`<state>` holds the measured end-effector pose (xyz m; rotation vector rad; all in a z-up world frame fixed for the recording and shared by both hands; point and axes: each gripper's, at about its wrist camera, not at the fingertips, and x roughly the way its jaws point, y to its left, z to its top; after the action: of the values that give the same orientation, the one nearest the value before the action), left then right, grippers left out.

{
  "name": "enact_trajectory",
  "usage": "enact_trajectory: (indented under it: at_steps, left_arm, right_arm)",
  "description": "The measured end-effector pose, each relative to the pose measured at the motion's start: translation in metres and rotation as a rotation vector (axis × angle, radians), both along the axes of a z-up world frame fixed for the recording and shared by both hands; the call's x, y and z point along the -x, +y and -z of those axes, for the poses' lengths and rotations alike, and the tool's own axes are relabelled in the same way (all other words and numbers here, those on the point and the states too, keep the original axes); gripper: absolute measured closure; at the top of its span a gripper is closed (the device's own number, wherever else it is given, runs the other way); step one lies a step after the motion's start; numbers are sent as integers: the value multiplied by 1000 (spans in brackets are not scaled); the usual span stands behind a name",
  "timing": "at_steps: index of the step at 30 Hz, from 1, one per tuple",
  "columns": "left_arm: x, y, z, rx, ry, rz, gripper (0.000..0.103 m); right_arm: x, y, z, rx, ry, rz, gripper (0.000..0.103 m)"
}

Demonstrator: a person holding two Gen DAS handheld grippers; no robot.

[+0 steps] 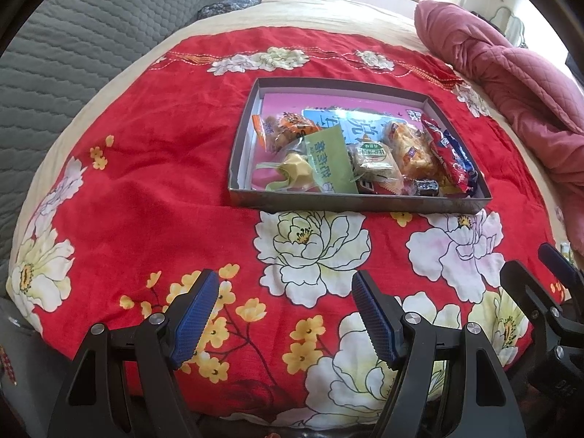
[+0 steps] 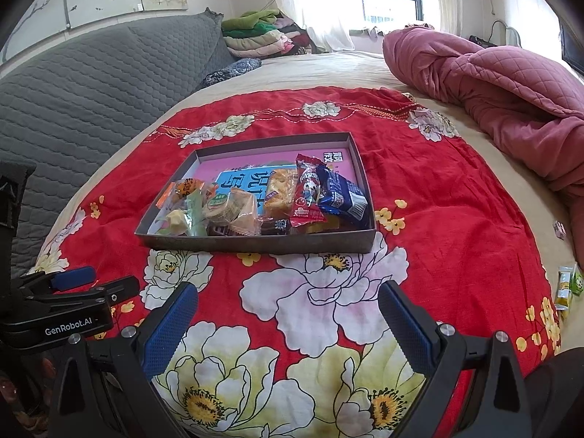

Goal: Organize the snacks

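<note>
The left gripper [image 1: 284, 314] hangs over the red floral cloth [image 1: 146, 168] with its jaws standing wide apart and nothing between its blue pads; only printed flowers show in the gap. Ahead of it, well apart from the fingertips, sits the shallow grey box [image 1: 361, 202], with the wrapped snacks [image 1: 365, 157] heaped toward its near wall and right side. The right gripper [image 2: 288, 314] is likewise spread wide and empty, its pads framing bare cloth, with the same box [image 2: 255, 244] lying beyond and slightly left of its gap. Far right, near the cloth's edge, a few small green and yellow packets [image 2: 567, 286] lie outside the box, beside the pink quilt [image 2: 492, 84].
</note>
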<state>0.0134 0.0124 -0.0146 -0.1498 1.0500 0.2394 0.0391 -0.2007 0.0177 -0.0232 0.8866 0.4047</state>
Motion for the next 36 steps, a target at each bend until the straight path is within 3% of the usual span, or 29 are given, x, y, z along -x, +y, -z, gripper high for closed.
enact_trajectory:
  at_steps: [36]
  left_arm:
    - [-2,-2,1,-33,20,1,26]
  right_arm:
    - [0,-1,-2,-1,-6,1,3]
